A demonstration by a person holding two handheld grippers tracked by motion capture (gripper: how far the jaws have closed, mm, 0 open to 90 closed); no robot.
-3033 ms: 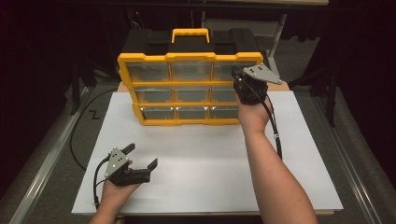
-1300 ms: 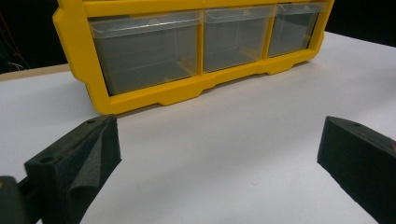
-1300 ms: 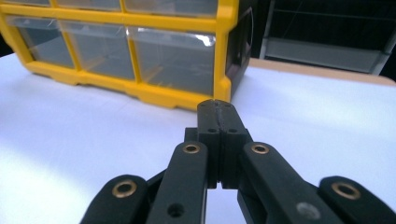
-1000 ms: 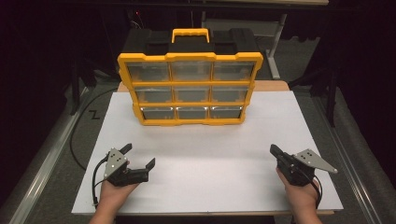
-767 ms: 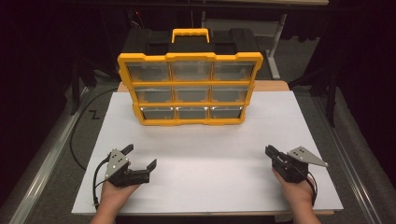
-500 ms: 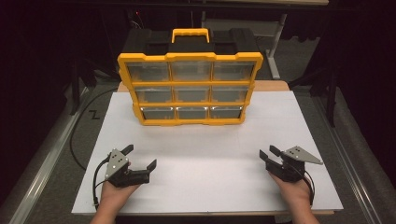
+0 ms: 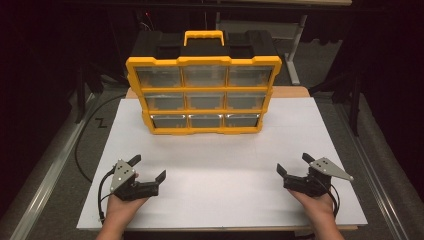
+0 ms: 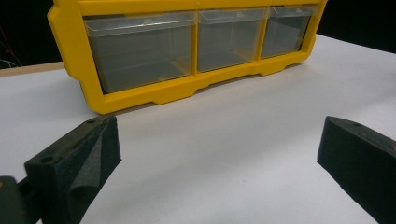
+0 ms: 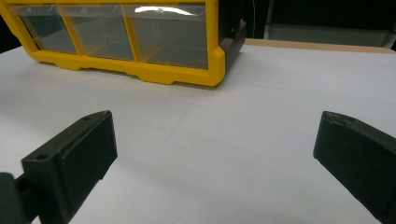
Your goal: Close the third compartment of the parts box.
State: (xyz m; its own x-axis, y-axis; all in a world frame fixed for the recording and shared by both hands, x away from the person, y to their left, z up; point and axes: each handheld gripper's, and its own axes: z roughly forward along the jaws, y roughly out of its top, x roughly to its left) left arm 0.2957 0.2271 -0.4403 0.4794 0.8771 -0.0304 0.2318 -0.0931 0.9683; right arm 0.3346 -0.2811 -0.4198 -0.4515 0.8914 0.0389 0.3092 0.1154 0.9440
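A yellow drawer organizer [image 7: 203,95] with a black top and three rows of clear drawers stands at the back of the white board [image 7: 225,170]; all drawers look pushed in. My left gripper [image 7: 148,167] rests near the front left, open and empty, facing the bottom row of drawers [image 8: 144,51]. My right gripper [image 7: 293,163] sits near the front right. Its jaws have just been opening, they now stand wide, and nothing is between them. From the right gripper view the organizer's lower right corner [image 9: 215,70] lies ahead, well apart from my gripper [image 9: 215,130].
The white board covers a wooden tabletop [image 7: 295,92] that shows behind the organizer. A black cable [image 7: 82,145] loops off the left edge. Dark floor and table legs surround the table.
The right hand came back from the organizer's upper right to the front right of the board, shifted slightly left, and its jaws spread apart. The left gripper stayed still.
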